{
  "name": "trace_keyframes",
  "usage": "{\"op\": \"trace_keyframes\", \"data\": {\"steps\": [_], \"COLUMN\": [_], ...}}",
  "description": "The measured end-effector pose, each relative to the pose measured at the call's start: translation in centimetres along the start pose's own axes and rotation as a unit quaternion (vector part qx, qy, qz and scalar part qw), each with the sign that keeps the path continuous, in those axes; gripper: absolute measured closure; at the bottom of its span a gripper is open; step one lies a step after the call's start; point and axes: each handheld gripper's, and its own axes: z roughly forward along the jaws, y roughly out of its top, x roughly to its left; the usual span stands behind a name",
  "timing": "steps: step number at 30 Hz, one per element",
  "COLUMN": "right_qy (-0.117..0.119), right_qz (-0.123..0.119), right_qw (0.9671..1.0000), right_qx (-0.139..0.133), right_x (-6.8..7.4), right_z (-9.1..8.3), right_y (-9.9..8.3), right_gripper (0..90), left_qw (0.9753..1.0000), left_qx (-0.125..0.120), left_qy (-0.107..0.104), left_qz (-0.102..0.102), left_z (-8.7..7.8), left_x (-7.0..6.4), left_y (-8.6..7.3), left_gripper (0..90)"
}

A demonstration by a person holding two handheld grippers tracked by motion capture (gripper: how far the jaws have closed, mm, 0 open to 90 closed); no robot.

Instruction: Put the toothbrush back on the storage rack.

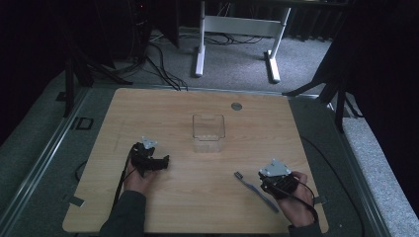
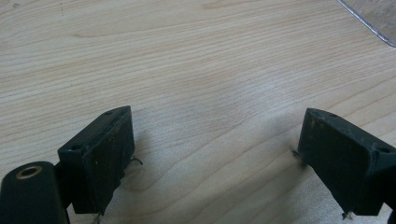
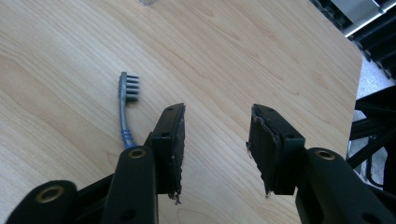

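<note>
A blue-grey toothbrush [image 3: 124,112] and a clear container [image 1: 208,132] sit on the pale wood-grain table [image 1: 197,197]; gripper fingers [image 3: 170,140] are black.

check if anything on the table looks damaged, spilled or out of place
Nothing is spilled or knocked over. The clear container stands upright mid-table and the toothbrush lies flat beside the right gripper. The one oddity is wear: the pads on that gripper look frayed and ragged at the edges. The left gripper is open over bare wood.
</note>
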Motion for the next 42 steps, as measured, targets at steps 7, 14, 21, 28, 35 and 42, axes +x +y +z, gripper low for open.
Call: {"op": "trace_keyframes", "data": {"steps": [7,14,21,28,35,42], "right_qy": [0.012,0.04,0.061,0.085,0.107,0.121], "right_qz": [-0.016,-0.017,-0.015,-0.012,-0.005,0.0], "right_qw": [0.9998,0.999,0.9978,0.9957,0.9932,0.9911], "right_qx": [0.003,0.01,0.022,0.035,0.045,0.055], "right_x": [0.0,-0.3,-0.6,-0.5,-0.6,-0.7], "right_z": [0.0,0.0,-0.1,0.0,0.3,0.6], "right_y": [0.6,1.1,1.7,2.3,2.5,2.6], "right_gripper": [58.1,60.2,61.1,63.1,64.7,65.0], "left_qw": [1.0,1.0,1.0,1.0,1.0,1.0], "left_qx": [0.0,0.0,0.0,0.0,0.0,0.0], "left_qy": [0.0,0.0,0.0,0.0,0.0,0.0], "left_qz": [0.0,0.0,0.0,0.0,0.0,0.0], "left_z": [0.0,0.0,0.0,0.0,0.0,0.0], "left_x": [0.0,0.0,0.0,0.0,0.0,0.0], "left_y": [0.0,0.0,0.0,0.0,0.0,0.0], "left_gripper": [11.0,11.0,11.0,11.0,11.0,11.0]}}
